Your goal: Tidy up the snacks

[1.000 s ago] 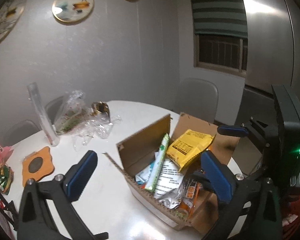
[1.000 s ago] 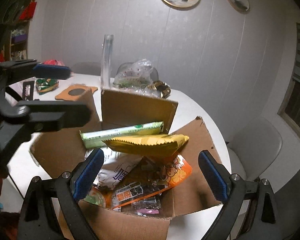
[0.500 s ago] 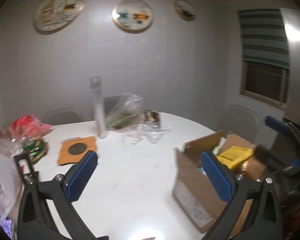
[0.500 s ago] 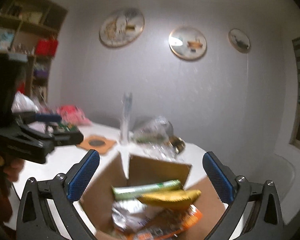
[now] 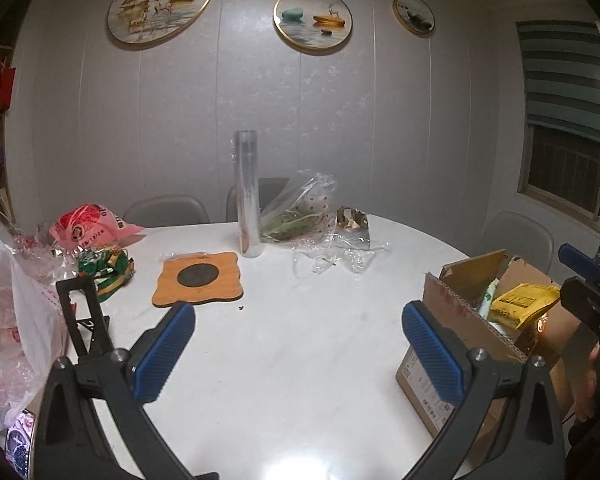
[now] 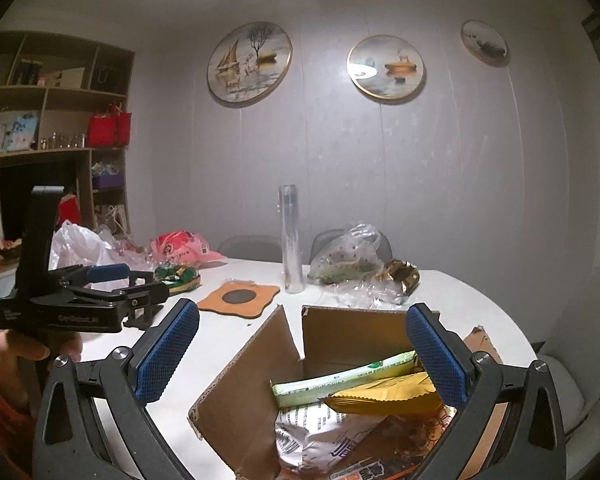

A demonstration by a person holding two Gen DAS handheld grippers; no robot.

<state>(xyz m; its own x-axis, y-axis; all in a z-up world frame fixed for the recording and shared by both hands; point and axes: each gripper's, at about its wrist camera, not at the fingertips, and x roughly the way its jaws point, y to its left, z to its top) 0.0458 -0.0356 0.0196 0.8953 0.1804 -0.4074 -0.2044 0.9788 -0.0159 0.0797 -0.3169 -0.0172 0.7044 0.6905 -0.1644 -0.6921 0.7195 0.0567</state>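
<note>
An open cardboard box stands at the right of the white round table. It holds a yellow snack pouch, a long green-white packet and a silver bag. A green-gold snack bag and a pink bag lie at the table's left. My left gripper is open and empty above the table's middle. My right gripper is open and empty above the box.
A tall clear tube stands at the back, beside crumpled clear plastic bags. A wooden coaster lies left of centre. White plastic bags and a black stand sit at the left edge. Chairs ring the table.
My left gripper has swung left, away from the box, and now faces the table's middle. My right gripper has risen and tilted up above the box. Both stay open.
</note>
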